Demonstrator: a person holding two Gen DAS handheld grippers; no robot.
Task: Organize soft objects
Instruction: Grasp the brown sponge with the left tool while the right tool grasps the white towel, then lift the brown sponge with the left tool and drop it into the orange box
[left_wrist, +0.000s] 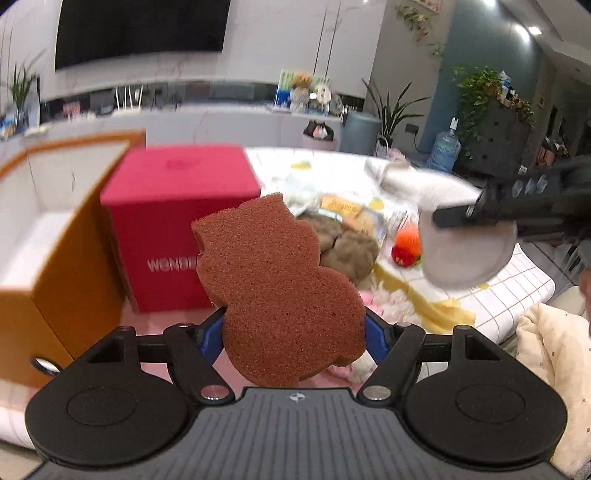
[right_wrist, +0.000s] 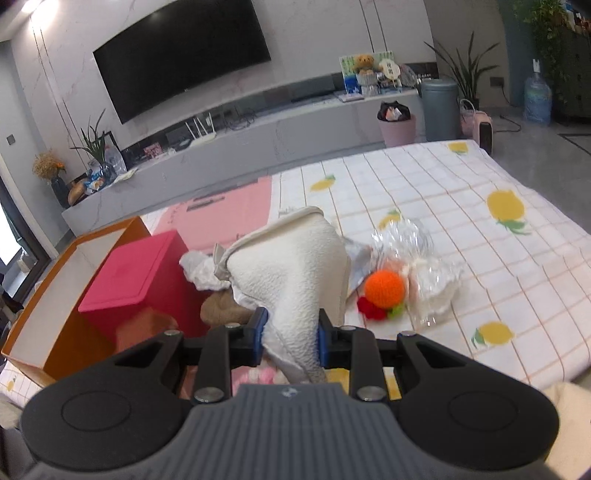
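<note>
1. Left wrist view. The left gripper (left_wrist: 294, 332) is clamped on a brown sponge (left_wrist: 275, 284) cut in an animal outline; the blue pads (left_wrist: 211, 338) press its lower lobe from both sides, and the rest stands up ahead of the jaws.
2. Ahead-left of the gripper: a red box (left_wrist: 177, 221) with white lettering on its near face. Further left, touching or just beside it, an open orange box (left_wrist: 62, 236) with a pale inside.
3. Behind the sponge, ahead of the gripper: a tan plush lump (left_wrist: 349, 247), some clear wrapping, and an orange knitted ball (left_wrist: 407, 243) with red and green trim, all lying on a checked sheet (left_wrist: 517, 291) with a yellow fruit print.
4. Ahead-right, raised off the sheet: the right gripper (left_wrist: 461, 214), blurred, gripping a white fleece slipper (left_wrist: 465, 251) with its grey sole facing the camera.
5. Right wrist view. The right gripper (right_wrist: 290, 338) is closed on the white fleece slipper (right_wrist: 291, 273); both blue pads (right_wrist: 259, 334) squeeze the fleece, and the slipper rises ahead of the jaws.
6. Ahead-right of this gripper: the orange knitted ball (right_wrist: 384, 288) on the checked sheet (right_wrist: 480, 266), beside crumpled clear wrapping (right_wrist: 421, 258).
7. Ahead-left: the red box (right_wrist: 129, 277), sitting against the open orange box (right_wrist: 48, 295). The tan plush lump (right_wrist: 221, 306) lies just ahead-left, partly hidden by the slipper.
</note>
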